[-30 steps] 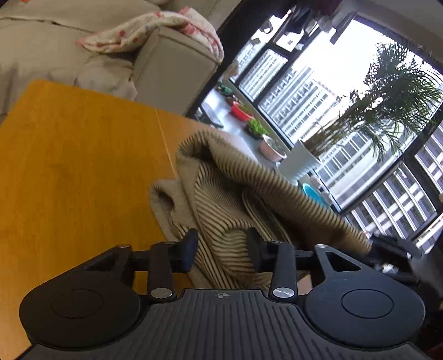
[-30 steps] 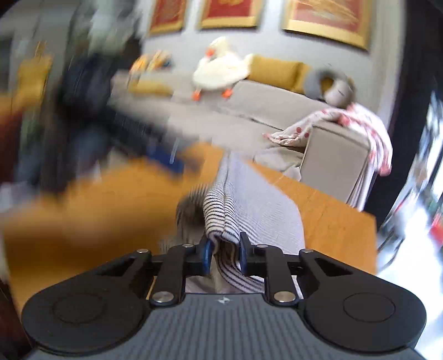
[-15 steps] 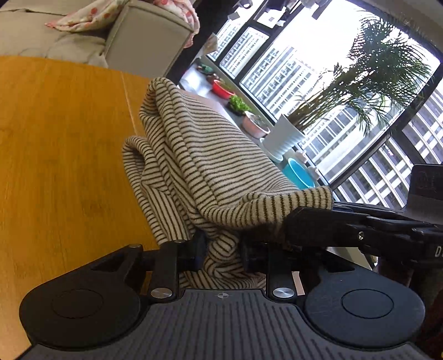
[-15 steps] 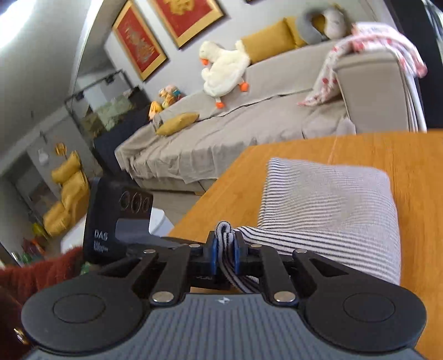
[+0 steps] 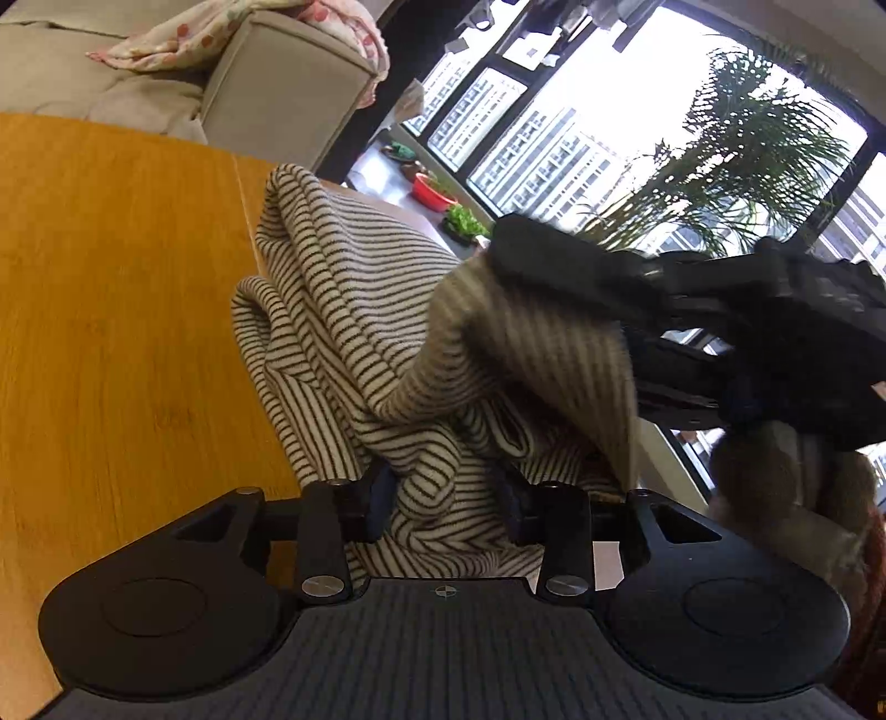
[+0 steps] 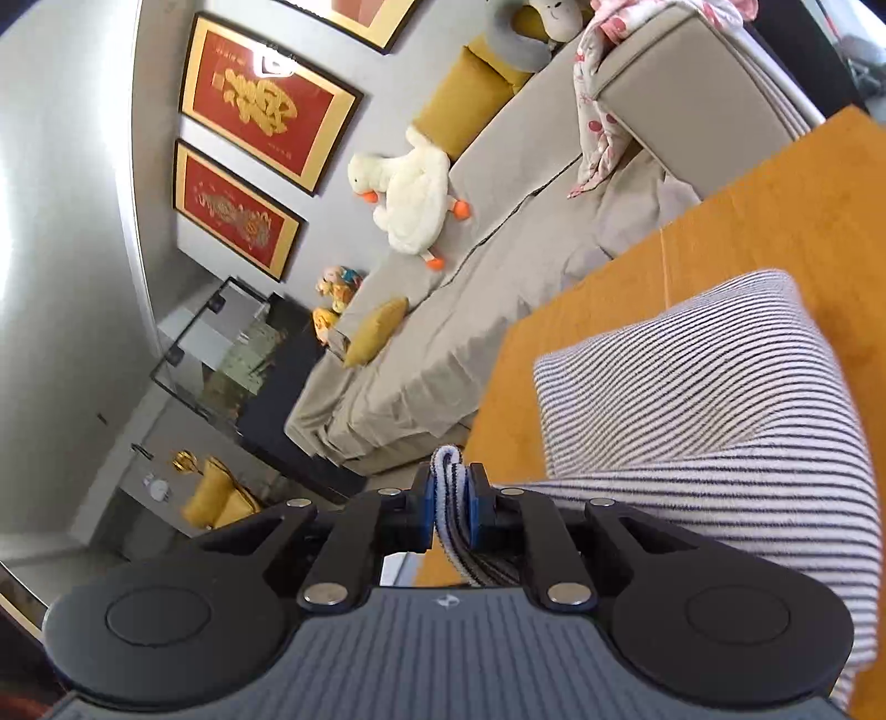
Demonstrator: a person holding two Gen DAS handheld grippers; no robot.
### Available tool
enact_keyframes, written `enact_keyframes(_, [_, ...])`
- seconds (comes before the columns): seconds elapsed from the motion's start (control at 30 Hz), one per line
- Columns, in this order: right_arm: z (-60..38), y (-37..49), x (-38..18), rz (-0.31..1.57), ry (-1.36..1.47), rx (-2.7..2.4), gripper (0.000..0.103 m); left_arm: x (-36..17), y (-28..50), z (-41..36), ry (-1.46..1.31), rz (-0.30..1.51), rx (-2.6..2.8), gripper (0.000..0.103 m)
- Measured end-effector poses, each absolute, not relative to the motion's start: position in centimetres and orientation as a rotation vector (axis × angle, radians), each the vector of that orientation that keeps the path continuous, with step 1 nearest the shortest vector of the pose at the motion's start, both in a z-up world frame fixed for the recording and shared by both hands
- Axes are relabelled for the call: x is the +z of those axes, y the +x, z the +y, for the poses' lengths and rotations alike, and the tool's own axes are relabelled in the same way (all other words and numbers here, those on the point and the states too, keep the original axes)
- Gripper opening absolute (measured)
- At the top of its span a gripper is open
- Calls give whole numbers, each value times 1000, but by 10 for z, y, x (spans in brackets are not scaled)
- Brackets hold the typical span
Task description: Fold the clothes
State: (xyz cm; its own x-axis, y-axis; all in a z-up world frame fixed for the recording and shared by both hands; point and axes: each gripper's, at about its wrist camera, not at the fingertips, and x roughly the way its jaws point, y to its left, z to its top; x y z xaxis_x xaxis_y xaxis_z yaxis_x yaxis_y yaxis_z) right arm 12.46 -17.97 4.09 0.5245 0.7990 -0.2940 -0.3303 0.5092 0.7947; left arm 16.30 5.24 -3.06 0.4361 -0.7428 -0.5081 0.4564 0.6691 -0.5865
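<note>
A black-and-cream striped garment (image 5: 354,332) lies bunched on the orange wooden table (image 5: 111,332). My left gripper (image 5: 448,501) has its fingers apart with a fold of the cloth lying between them. My right gripper (image 6: 449,507) is shut on an edge of the striped garment (image 6: 692,399) and holds it lifted above the table (image 6: 775,210). In the left wrist view the right gripper (image 5: 692,310) shows at the right, carrying a raised flap of the cloth.
A grey sofa (image 6: 498,266) with a plush duck (image 6: 410,199) and a spotted blanket (image 5: 232,33) stands beyond the table. Large windows and a potted palm (image 5: 747,166) are to the right. The table's edge runs close under the garment.
My left gripper's fingers have opened around the cloth. My right gripper has lifted its pinched edge higher and tilted, raising a flap over the pile.
</note>
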Motion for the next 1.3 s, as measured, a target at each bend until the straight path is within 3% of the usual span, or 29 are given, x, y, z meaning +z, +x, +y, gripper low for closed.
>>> enact_keyframes(0.1, [-180, 125, 29, 749, 718, 736, 11, -24, 159, 75, -389, 833, -831, 51])
enact_keyframes(0.17, [-184, 121, 19, 748, 738, 741, 11, -15, 155, 99, -394, 810, -837, 67])
enact_keyframes(0.3, [-177, 103, 12, 705, 650, 756, 11, 3, 171, 127, -504, 763, -757, 71])
enact_keyframes(0.43, [-155, 86, 15, 698, 445, 760, 11, 18, 198, 95, -436, 764, -710, 61])
enact_keyframes(0.67, [-146, 76, 16, 691, 304, 746, 11, 26, 230, 46, -302, 762, -637, 17])
enact_keyframes(0.9, [-137, 72, 17, 670, 240, 736, 11, 7, 263, 32, -146, 743, -511, 15])
enact_keyframes(1.0, [-123, 68, 15, 644, 154, 723, 12, -7, 271, 42, -237, 781, -489, 22])
enact_keyframes(1.03, [-118, 66, 15, 634, 118, 719, 12, -6, 273, 48, -267, 791, -476, 30])
enact_keyframes(1.2, [-101, 62, 14, 618, -28, 714, 12, 29, 246, 86, -350, 763, -501, 42])
enact_keyframes(1.27, [-97, 59, 13, 600, -67, 712, 12, 37, 231, 93, -404, 754, -571, 56])
enact_keyframes(1.3, [-94, 59, 12, 592, -89, 710, 12, 37, 226, 90, -415, 761, -610, 56])
